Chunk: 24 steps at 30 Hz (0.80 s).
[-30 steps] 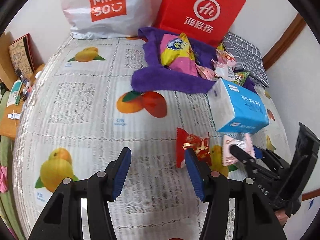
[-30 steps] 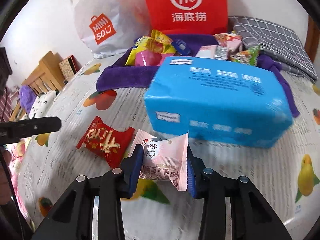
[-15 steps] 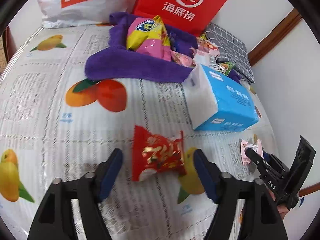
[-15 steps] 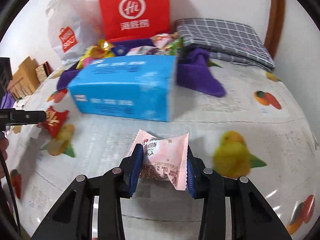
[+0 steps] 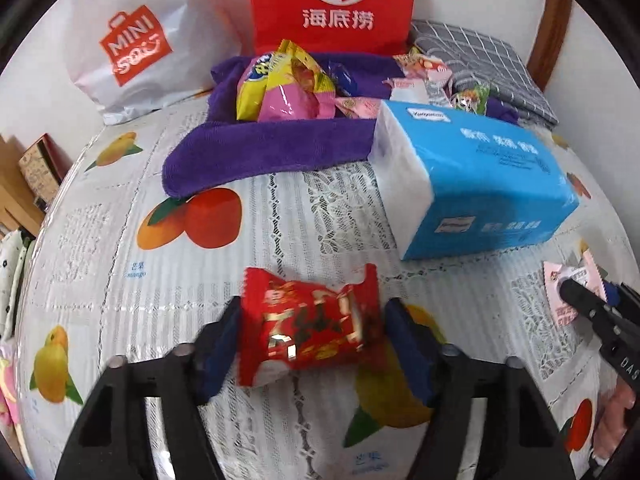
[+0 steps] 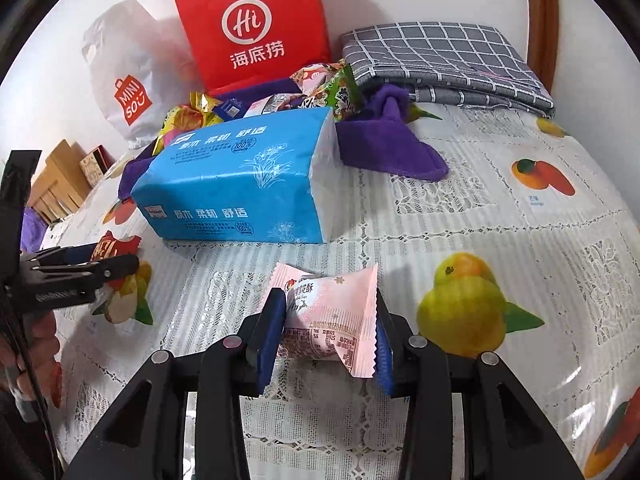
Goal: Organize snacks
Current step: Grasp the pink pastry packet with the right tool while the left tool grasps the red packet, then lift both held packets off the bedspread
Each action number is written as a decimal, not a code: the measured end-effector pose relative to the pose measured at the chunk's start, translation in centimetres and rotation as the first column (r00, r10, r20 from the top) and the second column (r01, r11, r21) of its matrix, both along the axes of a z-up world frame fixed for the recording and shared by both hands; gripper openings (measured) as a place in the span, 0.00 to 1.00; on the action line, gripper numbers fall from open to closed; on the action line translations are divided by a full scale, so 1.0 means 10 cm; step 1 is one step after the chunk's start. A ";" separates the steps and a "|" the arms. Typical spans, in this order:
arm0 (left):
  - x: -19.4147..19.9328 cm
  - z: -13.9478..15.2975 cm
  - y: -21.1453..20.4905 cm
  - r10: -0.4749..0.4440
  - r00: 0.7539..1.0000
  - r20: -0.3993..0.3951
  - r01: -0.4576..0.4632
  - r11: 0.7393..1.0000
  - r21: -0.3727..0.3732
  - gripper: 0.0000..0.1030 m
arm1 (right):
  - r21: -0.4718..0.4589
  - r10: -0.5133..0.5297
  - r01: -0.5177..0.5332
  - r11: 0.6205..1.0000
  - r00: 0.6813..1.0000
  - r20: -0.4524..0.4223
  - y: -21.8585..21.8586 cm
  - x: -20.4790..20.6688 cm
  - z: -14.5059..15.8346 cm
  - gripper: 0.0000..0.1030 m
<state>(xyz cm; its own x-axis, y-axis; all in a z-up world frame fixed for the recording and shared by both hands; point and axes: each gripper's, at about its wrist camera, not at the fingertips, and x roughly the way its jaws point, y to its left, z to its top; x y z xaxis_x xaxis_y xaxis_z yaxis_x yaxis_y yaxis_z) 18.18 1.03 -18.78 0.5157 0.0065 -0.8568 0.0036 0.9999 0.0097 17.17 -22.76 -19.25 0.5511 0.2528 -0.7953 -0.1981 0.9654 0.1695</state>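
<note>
While my right hand-held gripper (image 6: 326, 326) clamps pink crinkle-edged snack packet (image 6: 328, 320) before blue tissue pack (image 6: 240, 184), left hand-held gripper (image 5: 312, 340) straddles red foil candy packet (image 5: 310, 322), unclosed; next: pinch it.

1. Tissue pack (image 5: 476, 184) lies on the table (image 5: 280, 208).
2. Behind it, towel (image 5: 272, 144) holds snacks (image 5: 288, 84).
3. Two bags (image 5: 332, 4) stand behind the towel.
4. Folded cloth (image 6: 444, 60) lies right of them.

Red-gold snack (image 5: 310, 326), pale pink snack (image 6: 332, 320), blue tissue pack (image 5: 476, 188), purple towel (image 5: 276, 144) (possibly fleece), fruit-print tablecloth (image 5: 100, 248).
</note>
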 end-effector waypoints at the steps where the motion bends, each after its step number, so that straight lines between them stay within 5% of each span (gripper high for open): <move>1: -0.03 0.01 -0.01 0.013 1.000 0.009 -0.013 1.000 0.004 0.49 | -0.002 0.002 -0.002 1.000 1.000 0.000 -0.01 0.00 0.00 0.41; 8: -0.26 0.00 -0.16 0.042 0.996 0.081 -0.043 0.999 0.006 0.45 | 0.014 0.002 -0.002 1.000 1.000 -0.003 -0.02 0.01 0.00 0.41; 24: -0.29 0.01 -0.25 0.073 0.994 0.079 -0.074 0.997 0.010 0.50 | 0.062 -0.002 0.003 0.998 1.000 -0.012 -0.10 0.02 0.00 0.41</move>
